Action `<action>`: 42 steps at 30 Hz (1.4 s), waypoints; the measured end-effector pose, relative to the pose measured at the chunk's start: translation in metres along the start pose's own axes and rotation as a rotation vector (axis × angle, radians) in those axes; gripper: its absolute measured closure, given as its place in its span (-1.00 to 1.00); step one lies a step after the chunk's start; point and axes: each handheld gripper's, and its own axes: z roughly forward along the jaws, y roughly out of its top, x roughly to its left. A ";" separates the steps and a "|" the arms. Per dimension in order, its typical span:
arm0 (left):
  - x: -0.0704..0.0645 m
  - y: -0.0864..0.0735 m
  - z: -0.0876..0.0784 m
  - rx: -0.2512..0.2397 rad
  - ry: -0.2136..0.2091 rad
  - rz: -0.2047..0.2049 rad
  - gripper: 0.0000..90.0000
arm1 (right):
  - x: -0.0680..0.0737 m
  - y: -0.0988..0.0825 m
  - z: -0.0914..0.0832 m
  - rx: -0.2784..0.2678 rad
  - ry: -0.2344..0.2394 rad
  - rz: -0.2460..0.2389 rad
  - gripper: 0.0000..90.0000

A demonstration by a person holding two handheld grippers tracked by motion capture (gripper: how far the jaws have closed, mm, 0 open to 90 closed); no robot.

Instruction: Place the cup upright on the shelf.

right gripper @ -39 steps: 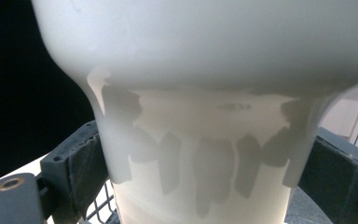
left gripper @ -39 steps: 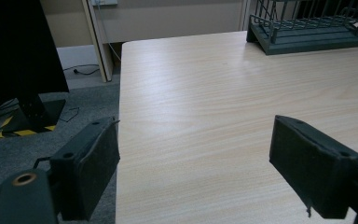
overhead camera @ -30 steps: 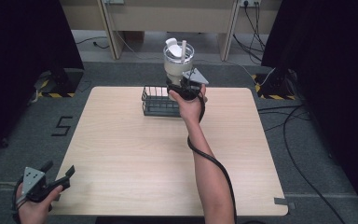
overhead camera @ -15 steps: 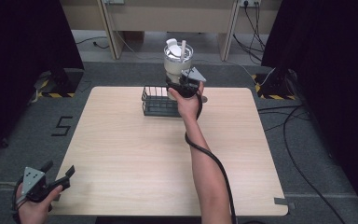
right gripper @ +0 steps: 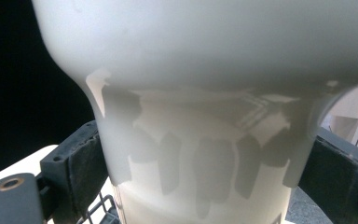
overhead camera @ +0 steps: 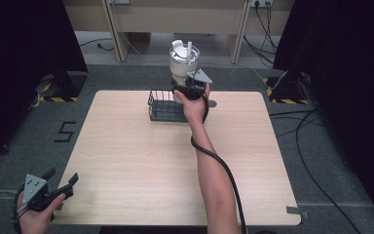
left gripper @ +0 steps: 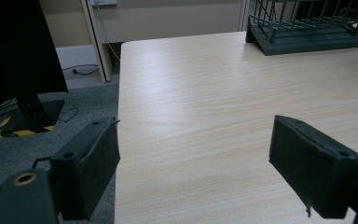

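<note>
At the upper centre of the frame, the right gripper (overhead camera: 189, 88) is clasping its fingers (right gripper: 81, 168) around the narrow waist of a white container (overhead camera: 184, 62) above the wire basket (overhead camera: 165, 106). The container is sitting slightly higher than half a second ago, suggesting a lift out of the basket. At lower left, the left gripper (overhead camera: 46, 187) is still idling off the worktop (overhead camera: 141, 161), fingers spread and empty.

The white jar's (right gripper: 205, 93) top and base are cut off in the right gripper view
</note>
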 end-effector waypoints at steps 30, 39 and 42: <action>0.000 0.000 0.000 0.001 -0.004 0.002 -0.66 | -0.005 -0.034 0.016 0.055 -0.020 0.012 -0.77; -0.001 0.000 0.000 0.002 -0.006 0.006 -0.66 | -0.005 -0.041 0.018 0.061 -0.024 0.017 -0.77; -0.001 0.000 0.000 0.002 -0.006 0.005 -0.66 | -0.004 -0.042 0.019 0.059 -0.024 0.018 -0.77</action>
